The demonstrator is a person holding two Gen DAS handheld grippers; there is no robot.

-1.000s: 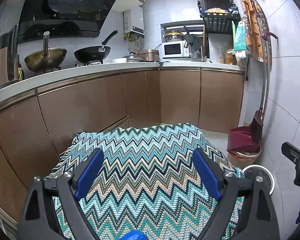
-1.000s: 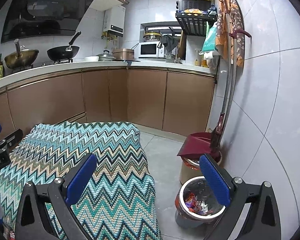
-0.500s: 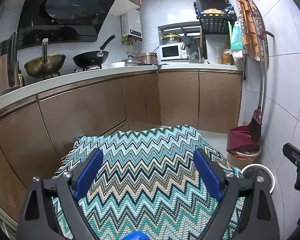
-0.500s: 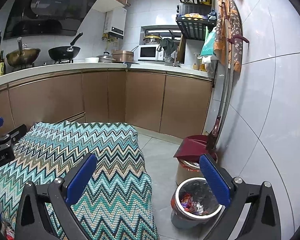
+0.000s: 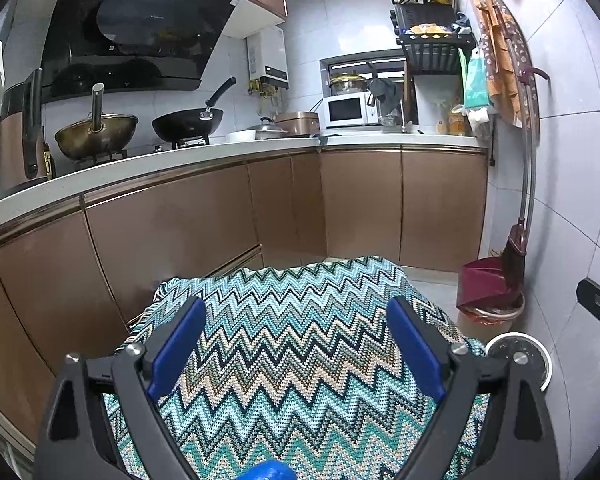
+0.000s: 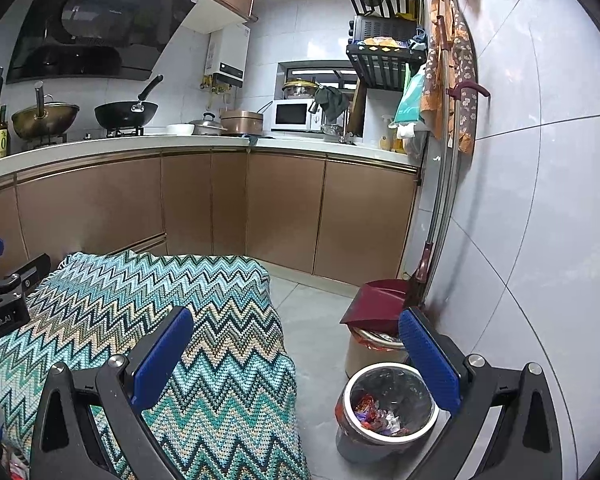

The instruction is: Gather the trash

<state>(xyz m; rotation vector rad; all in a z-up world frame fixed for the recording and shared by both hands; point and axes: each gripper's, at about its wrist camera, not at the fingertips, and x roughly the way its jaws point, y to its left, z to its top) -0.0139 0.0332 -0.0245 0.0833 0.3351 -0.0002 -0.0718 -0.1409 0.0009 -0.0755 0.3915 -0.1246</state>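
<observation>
Both grippers hang above a zigzag-patterned blanket [image 5: 300, 344] that covers a low surface in a kitchen. The left gripper [image 5: 296, 344] has its 2 blue-padded jaws spread wide with nothing between them, only the blanket below. The right gripper [image 6: 296, 356] is likewise spread wide and empty, its left finger over the blanket's edge and its right finger in front of the bins. The trash [image 6: 376, 414], a heap of coloured wrappers, lies inside a round metal bin [image 6: 350, 408] on the grey floor just beside the blanket. Behind that bin stands a second bin [image 6: 358, 354] with a dark red dustpan [image 6: 374, 296] resting on top, against the tiled wall.
</observation>
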